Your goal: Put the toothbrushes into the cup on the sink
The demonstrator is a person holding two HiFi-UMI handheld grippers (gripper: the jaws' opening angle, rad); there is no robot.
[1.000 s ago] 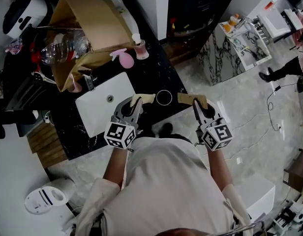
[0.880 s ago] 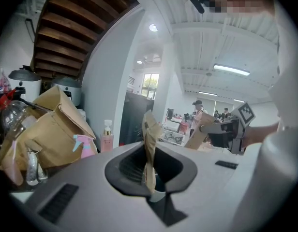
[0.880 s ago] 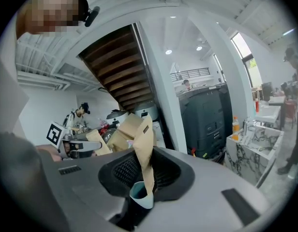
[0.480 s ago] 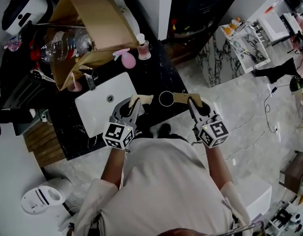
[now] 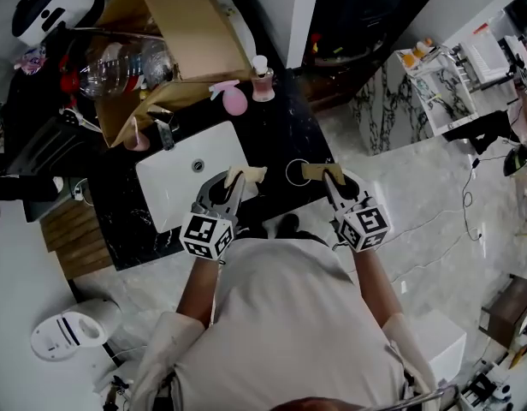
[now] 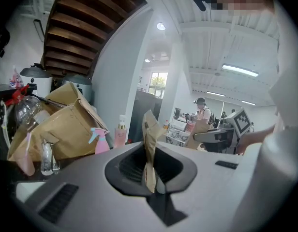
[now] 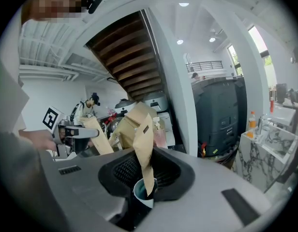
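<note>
The person stands in front of a black counter with a white sink basin set into it, and holds both grippers out over the front edge. The left gripper hangs over the right front corner of the basin. In the left gripper view its two tan-covered fingers stand pressed close together, a narrow state, and I cannot see any object between them. The right gripper is over the counter just to the right of the cup, which stands on the black surface beside the basin, between the tips of the two grippers. In the right gripper view its tan fingers are also close together, nothing shows between them, and the round rim of the cup appears low in the picture under them. Whether either tip touches the cup I cannot tell. I cannot make out a toothbrush in any view. At the back of the counter stand a pink spray bottle and a pump bottle, near a big open cardboard box that leans by the faucet.
</note>
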